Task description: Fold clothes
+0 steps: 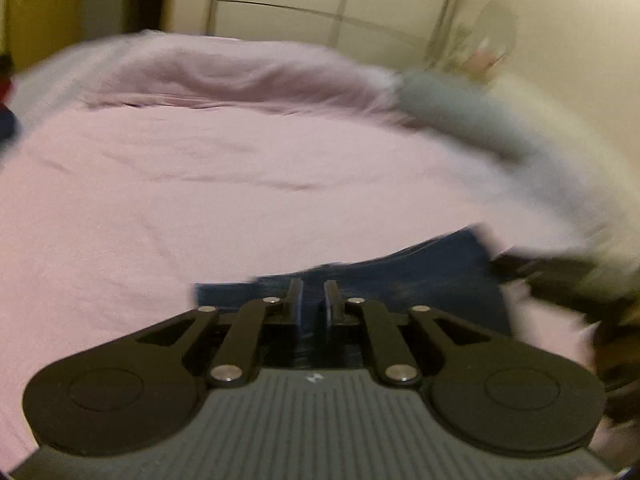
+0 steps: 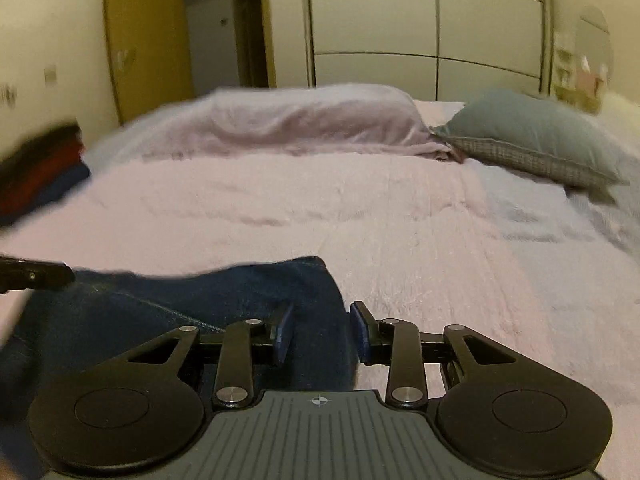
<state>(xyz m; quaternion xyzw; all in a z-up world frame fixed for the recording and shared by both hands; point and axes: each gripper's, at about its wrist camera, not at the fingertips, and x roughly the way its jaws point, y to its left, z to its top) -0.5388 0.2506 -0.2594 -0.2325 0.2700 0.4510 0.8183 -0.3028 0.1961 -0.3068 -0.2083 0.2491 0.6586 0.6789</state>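
Dark blue jeans (image 1: 400, 280) lie on a pink bedspread (image 1: 200, 200) in the left wrist view. My left gripper (image 1: 313, 289) sits over them, its fingers close together with a narrow gap; whether denim is pinched is unclear. In the right wrist view the jeans (image 2: 160, 304) spread to the left and pass between the fingers of my right gripper (image 2: 322, 312), which stands open around the fabric edge. The left gripper's tip (image 2: 36, 274) shows at the far left, touching the jeans. The right gripper (image 1: 560, 276) appears blurred at the right of the left wrist view.
A pink blanket roll (image 2: 312, 120) and a grey-blue pillow (image 2: 528, 136) lie at the bed's far end. A stack of dark and red clothes (image 2: 36, 164) sits at the left edge. Wardrobe doors (image 2: 400, 20) and a doorway stand behind.
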